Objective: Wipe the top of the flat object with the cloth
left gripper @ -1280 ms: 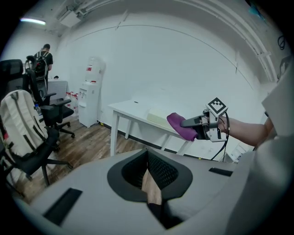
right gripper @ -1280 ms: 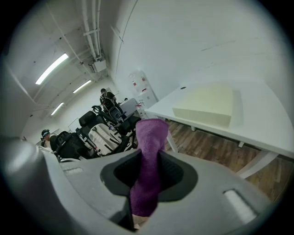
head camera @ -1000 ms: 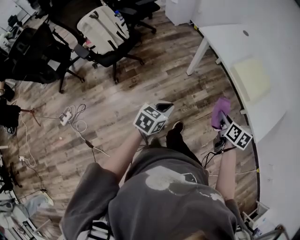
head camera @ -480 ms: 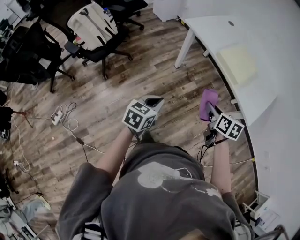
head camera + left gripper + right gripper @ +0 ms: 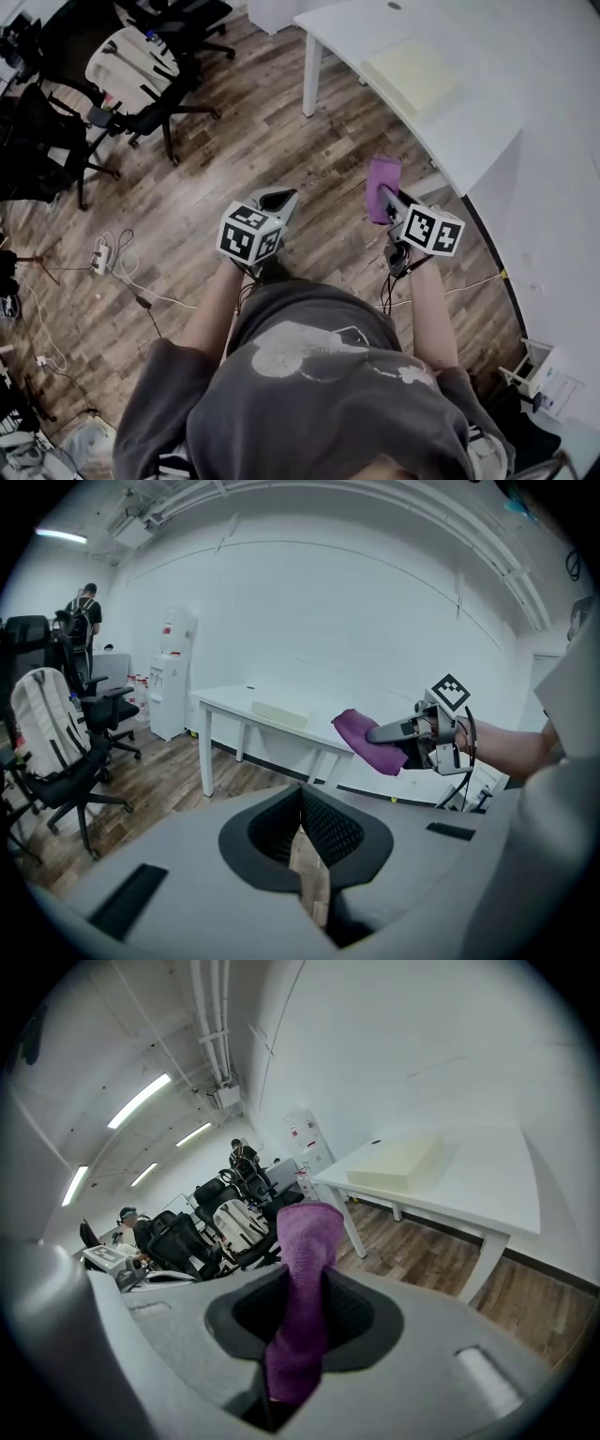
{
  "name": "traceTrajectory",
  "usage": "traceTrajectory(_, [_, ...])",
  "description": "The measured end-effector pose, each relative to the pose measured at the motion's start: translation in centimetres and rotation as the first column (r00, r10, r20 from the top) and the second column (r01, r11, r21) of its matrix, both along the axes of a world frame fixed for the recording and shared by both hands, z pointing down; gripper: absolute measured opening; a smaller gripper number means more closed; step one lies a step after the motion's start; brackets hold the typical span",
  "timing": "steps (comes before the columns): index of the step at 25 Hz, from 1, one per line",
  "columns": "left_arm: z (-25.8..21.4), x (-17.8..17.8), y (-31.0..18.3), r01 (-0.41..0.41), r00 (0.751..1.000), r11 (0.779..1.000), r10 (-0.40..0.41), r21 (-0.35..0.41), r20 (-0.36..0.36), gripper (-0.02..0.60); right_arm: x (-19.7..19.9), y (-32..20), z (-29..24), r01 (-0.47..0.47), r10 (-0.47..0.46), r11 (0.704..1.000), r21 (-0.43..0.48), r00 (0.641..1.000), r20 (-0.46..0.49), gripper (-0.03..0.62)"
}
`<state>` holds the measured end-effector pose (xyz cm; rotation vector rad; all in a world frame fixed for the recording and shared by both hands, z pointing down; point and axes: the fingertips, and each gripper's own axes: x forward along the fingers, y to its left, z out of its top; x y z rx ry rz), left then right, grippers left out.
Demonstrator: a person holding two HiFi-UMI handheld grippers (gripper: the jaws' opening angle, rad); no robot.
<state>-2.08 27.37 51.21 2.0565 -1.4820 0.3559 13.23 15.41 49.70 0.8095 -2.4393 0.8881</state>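
Note:
A pale yellow flat slab point(image 5: 410, 66) lies on the white table point(image 5: 469, 122) at the upper right, apart from both grippers. My right gripper point(image 5: 384, 192) is shut on a purple cloth point(image 5: 382, 178) and is held over the wooden floor, short of the table's edge. In the right gripper view the cloth point(image 5: 305, 1241) stands up between the jaws, with the slab point(image 5: 398, 1163) ahead on the table point(image 5: 497, 1185). My left gripper point(image 5: 274, 201) hangs beside it over the floor, shut and holding nothing. Its own view shows the slab point(image 5: 278, 713) and the cloth point(image 5: 366, 744).
Office chairs point(image 5: 141, 75) stand at the upper left, one with a pale backpack. Cables and a power strip point(image 5: 98, 258) lie on the floor at the left. A water dispenser point(image 5: 173, 682) stands by the far wall. A person point(image 5: 84, 611) stands in the background.
The table and slab have shifted left and nearer in the head view as the person moved toward them. Both grippers came along, the right one still holding the cloth.

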Motion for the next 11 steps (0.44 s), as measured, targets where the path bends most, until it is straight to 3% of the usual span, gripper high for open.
traceTrajectory(11, [-0.1,6.7,1.2,0.005,1.000,1.000,-0.005,0.002,0.006,-0.003,6.8,1.8,0.3,0.001,-0.001,1.000,-0.005,1.000,0.020,0.092])
